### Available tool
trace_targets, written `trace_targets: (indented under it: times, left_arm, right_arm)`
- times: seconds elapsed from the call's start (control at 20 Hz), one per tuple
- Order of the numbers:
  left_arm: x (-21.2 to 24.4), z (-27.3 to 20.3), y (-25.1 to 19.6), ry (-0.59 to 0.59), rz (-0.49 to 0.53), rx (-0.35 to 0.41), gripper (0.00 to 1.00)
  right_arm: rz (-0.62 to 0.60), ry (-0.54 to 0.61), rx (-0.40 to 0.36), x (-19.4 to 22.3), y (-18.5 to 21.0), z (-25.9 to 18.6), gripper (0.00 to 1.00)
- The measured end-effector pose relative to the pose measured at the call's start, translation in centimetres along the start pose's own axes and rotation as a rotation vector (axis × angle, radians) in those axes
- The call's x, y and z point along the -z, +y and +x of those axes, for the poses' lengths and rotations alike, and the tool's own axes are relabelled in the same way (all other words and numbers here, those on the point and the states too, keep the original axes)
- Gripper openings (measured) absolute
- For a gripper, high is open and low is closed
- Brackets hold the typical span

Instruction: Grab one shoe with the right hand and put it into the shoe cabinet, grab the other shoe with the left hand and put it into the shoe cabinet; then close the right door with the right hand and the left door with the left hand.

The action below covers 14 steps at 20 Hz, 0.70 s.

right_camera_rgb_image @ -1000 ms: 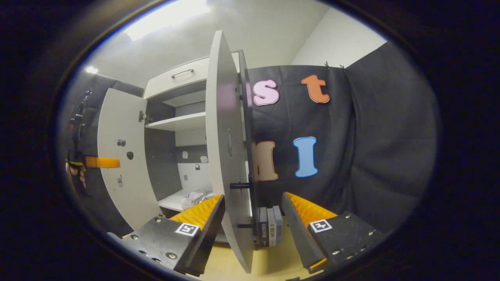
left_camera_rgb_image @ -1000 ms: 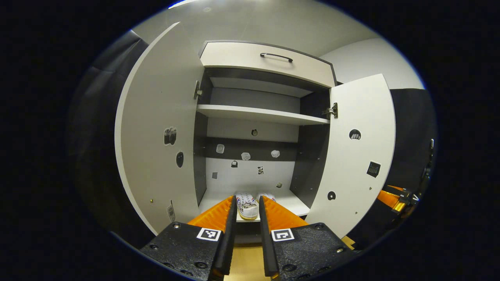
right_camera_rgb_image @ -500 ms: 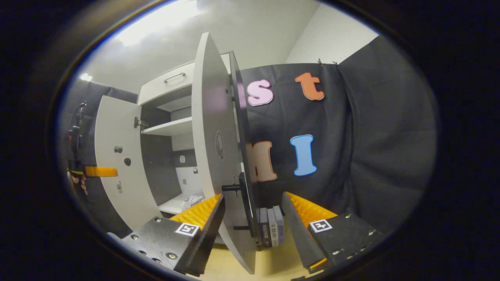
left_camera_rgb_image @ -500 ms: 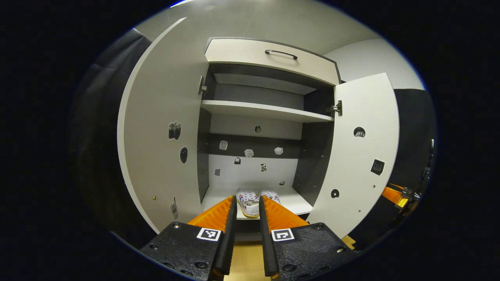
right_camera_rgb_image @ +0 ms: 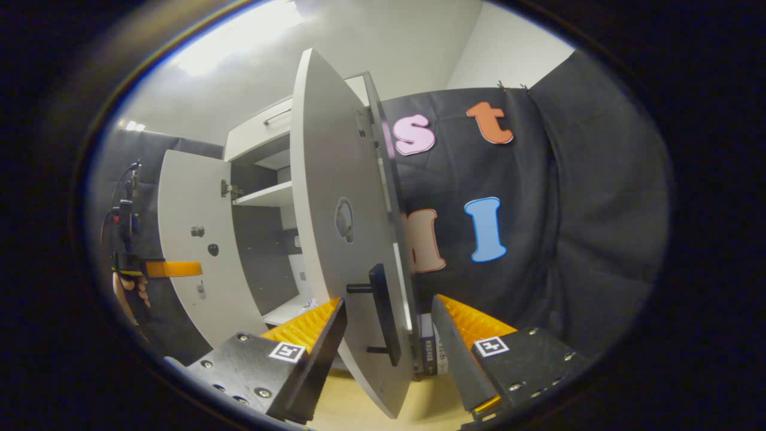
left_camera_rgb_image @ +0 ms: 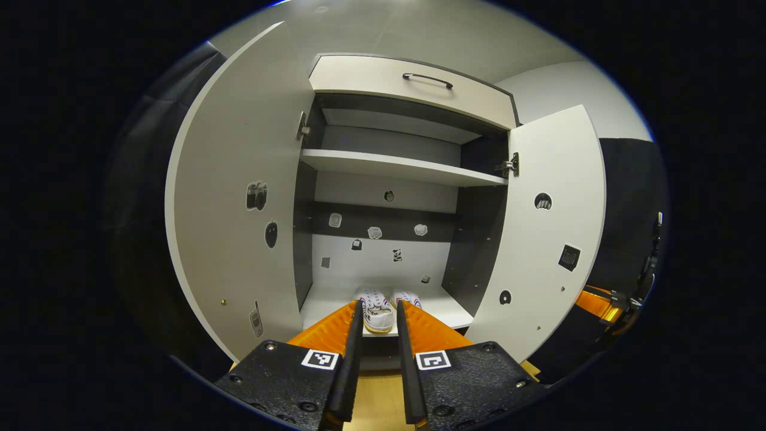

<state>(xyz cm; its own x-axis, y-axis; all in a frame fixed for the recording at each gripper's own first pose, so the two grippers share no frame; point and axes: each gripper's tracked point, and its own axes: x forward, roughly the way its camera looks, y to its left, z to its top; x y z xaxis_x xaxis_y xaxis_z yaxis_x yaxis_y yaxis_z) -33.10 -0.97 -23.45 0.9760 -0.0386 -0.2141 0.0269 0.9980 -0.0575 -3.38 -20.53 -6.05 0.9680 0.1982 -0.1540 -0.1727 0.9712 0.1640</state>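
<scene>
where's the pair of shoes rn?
In the left gripper view, the shoes sit side by side on the bottom shelf of the open cabinet, just beyond the left gripper.

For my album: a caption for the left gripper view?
Two white shoes sit inside the open shoe cabinet.

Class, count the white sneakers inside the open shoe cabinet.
2: one white sneaker left, the other white sneaker right beside it, both on the grey-and-white cabinet's bottom shelf.
</scene>
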Motion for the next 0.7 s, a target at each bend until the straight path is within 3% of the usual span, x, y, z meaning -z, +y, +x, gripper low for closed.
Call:
trace_targets:
  times: [0.7]
  left_arm:
    - [0.9,-0.3,2.5,0.007,-0.025,-0.059,0.33]
  right_arm:
    - [-0.005,0.063,-0.167,2.2,7.8,4.6,0.87]
